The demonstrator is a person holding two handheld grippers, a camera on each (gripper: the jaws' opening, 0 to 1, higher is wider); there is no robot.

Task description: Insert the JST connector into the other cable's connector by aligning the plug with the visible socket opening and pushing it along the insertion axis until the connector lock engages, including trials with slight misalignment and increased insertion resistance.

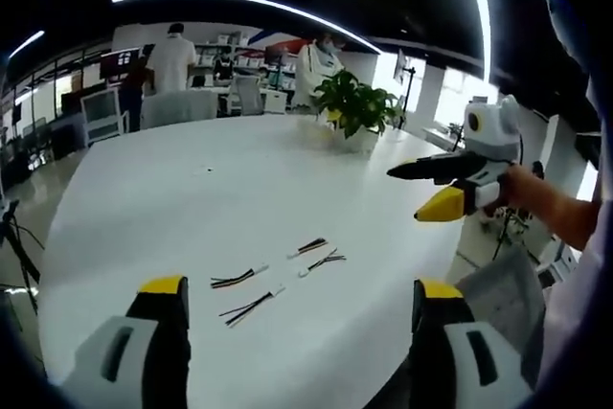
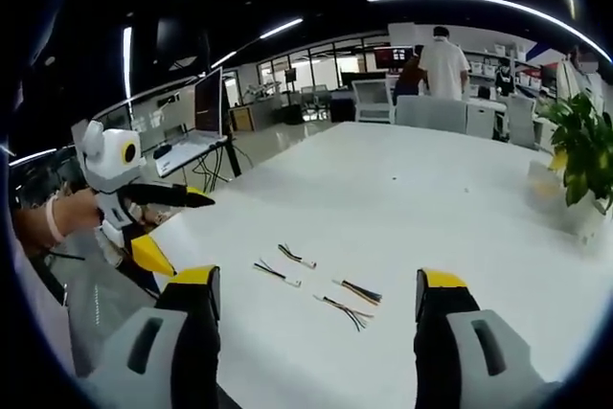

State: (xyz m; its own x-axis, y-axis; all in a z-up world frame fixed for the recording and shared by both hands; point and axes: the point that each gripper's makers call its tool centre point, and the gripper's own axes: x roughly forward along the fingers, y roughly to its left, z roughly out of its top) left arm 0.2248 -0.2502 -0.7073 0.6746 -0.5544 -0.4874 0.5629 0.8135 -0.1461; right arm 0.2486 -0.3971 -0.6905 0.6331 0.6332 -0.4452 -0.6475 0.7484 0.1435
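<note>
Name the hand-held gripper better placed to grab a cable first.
Right, narrowly: the cables lie centred between the open jaws of the right hand-held gripper; for the left hand-held gripper they sit slightly left of centre.

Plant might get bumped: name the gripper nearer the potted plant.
Right. The right gripper hangs off the table near the potted plant; the left gripper off the opposite side.

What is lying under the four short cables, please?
The four cables lie directly on the bare white table; nothing else shows under them. The strip each cable covers is hidden.
</note>
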